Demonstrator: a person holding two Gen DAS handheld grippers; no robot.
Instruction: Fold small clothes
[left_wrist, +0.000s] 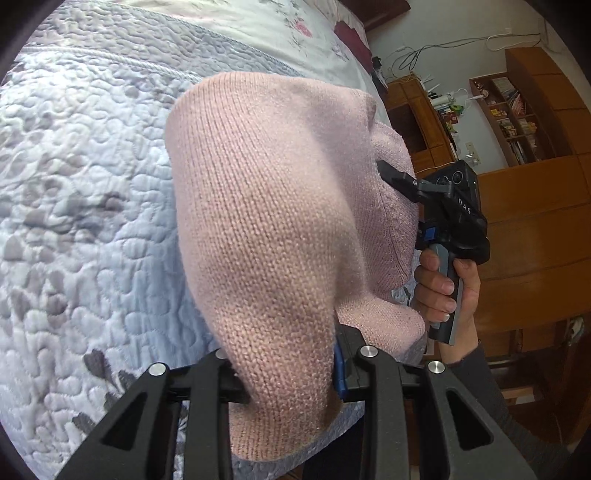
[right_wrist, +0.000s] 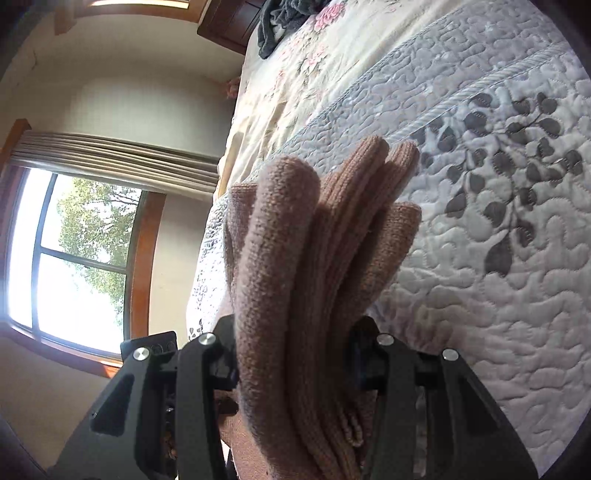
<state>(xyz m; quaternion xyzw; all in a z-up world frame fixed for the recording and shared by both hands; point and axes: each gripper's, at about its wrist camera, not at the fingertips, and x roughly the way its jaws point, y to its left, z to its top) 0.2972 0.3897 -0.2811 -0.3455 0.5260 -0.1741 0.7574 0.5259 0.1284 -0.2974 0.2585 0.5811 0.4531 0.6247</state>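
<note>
Pink knit garment (left_wrist: 266, 221), folded, above the quilted bedspread (left_wrist: 81, 192): left gripper (left_wrist: 291, 387) and right gripper (right_wrist: 295, 369) each clamped on its bunched edge.

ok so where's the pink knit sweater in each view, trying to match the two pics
Left wrist view: the pink knit sweater fills the centre, pinched in the left gripper at the bottom, with the right gripper biting its far edge.
Right wrist view: the sweater stands bunched in folds at centre, clamped in the right gripper.
Shared landmark: the quilted bedspread.
</note>
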